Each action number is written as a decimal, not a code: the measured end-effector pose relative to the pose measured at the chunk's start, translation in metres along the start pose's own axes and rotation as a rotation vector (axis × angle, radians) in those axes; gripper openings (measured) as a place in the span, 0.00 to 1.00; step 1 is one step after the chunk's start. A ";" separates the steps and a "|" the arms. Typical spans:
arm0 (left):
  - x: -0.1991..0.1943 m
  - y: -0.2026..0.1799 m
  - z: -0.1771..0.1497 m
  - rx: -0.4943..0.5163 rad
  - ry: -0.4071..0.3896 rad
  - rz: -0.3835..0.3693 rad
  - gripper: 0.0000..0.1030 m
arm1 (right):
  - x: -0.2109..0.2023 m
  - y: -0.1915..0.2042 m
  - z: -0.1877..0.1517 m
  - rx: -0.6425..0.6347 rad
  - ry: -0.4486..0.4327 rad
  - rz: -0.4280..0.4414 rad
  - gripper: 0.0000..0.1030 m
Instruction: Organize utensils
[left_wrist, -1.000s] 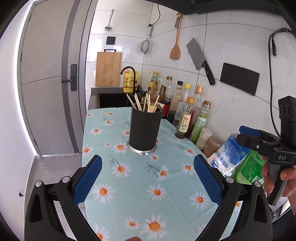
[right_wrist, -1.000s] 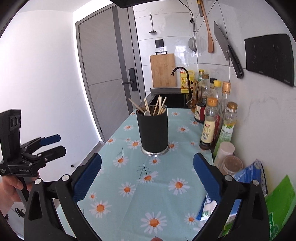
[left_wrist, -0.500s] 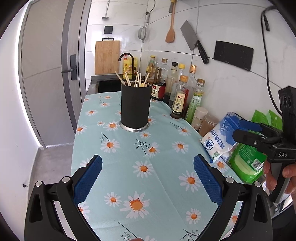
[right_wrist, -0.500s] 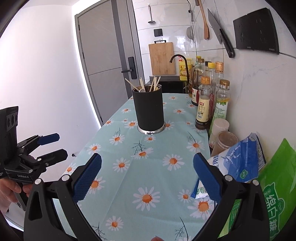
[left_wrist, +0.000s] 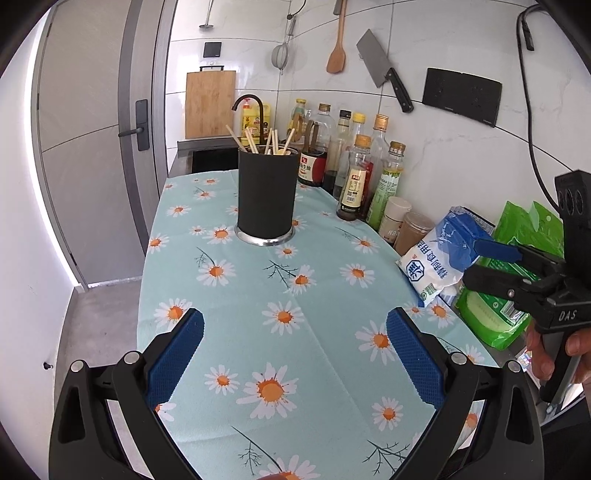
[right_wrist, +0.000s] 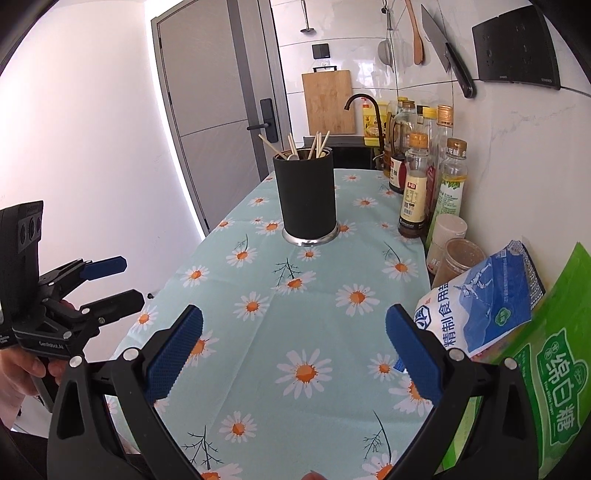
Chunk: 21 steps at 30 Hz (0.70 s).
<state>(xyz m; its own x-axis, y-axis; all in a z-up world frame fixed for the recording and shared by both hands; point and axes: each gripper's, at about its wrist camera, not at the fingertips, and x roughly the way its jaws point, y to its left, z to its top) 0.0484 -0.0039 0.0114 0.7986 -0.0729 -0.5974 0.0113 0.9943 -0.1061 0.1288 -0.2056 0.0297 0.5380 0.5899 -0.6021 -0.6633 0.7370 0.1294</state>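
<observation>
Tongs are held released and empty: left gripper (left_wrist: 294, 355), right gripper (right_wrist: 294, 353). At twelve o'clock, well apart, the holder (left_wrist: 266, 193) is seen upright on the cloth (left_wrist: 280, 295), chopsticks (left_wrist: 252, 140) fanned above its rim. Light, stiff, slippery sticks are judged best pinched near their exposed tops.

The holder (left_wrist: 267, 194) hid the lower ends of the chopsticks (left_wrist: 251, 141). Bottle (left_wrist: 355, 178) labels were too small to read. The green bag (right_wrist: 546, 373) ran off the right edge.
</observation>
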 end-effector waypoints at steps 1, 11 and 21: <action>0.000 0.001 0.001 -0.005 0.001 -0.006 0.94 | 0.000 0.001 0.000 0.002 0.002 0.003 0.95; 0.010 0.006 0.005 -0.015 0.017 -0.027 0.94 | 0.013 -0.001 0.009 -0.008 -0.004 0.024 0.95; 0.016 0.013 0.009 -0.030 0.039 -0.034 0.94 | 0.025 -0.001 0.018 -0.013 0.009 0.026 0.95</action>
<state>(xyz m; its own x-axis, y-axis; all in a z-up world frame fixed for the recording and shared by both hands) 0.0666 0.0083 0.0081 0.7741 -0.1103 -0.6233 0.0198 0.9884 -0.1503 0.1520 -0.1862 0.0286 0.5160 0.6053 -0.6061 -0.6836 0.7173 0.1344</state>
